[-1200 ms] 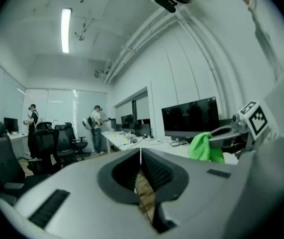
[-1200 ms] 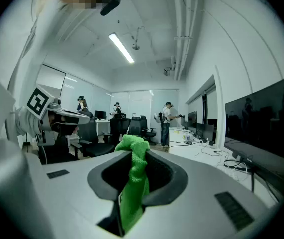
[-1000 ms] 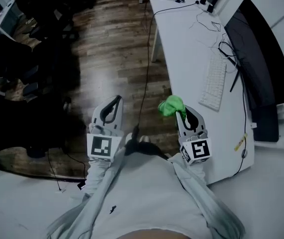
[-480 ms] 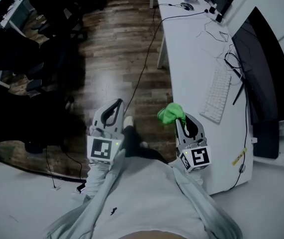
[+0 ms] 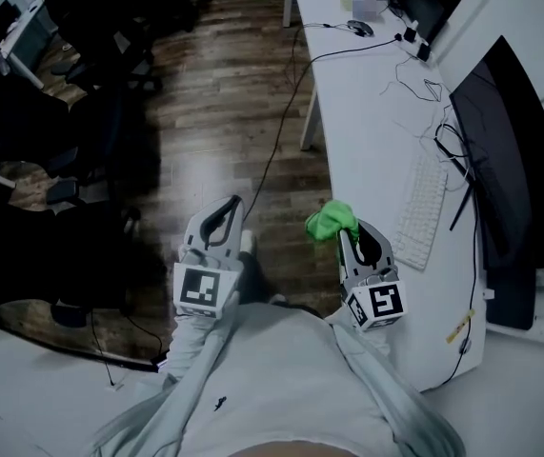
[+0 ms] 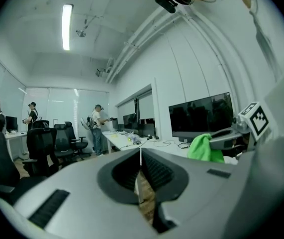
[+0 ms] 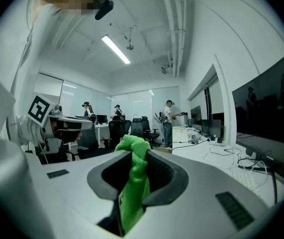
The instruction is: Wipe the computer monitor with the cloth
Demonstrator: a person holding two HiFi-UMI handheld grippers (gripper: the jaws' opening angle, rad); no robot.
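A green cloth (image 5: 332, 222) sticks out of my right gripper (image 5: 345, 234), whose jaws are shut on it; in the right gripper view the cloth (image 7: 133, 178) runs down between the jaws. The large dark monitor (image 5: 510, 150) stands on the white desk (image 5: 362, 112) to the right, well apart from the cloth. My left gripper (image 5: 234, 205) hangs over the wooden floor with its jaws shut and nothing in them. From the left gripper view the right gripper holding the cloth (image 6: 204, 148) shows beside the monitor (image 6: 200, 115).
A white keyboard (image 5: 422, 211) lies on the desk before the monitor, with black cables (image 5: 433, 98) around it. Black office chairs (image 5: 24, 131) fill the left side of the wooden floor (image 5: 224, 93). People stand at the far desks (image 7: 171, 121).
The view has shifted forward along the desk. Both grippers keep their pose, the right still clamped on the cloth, slightly closer to the keyboard.
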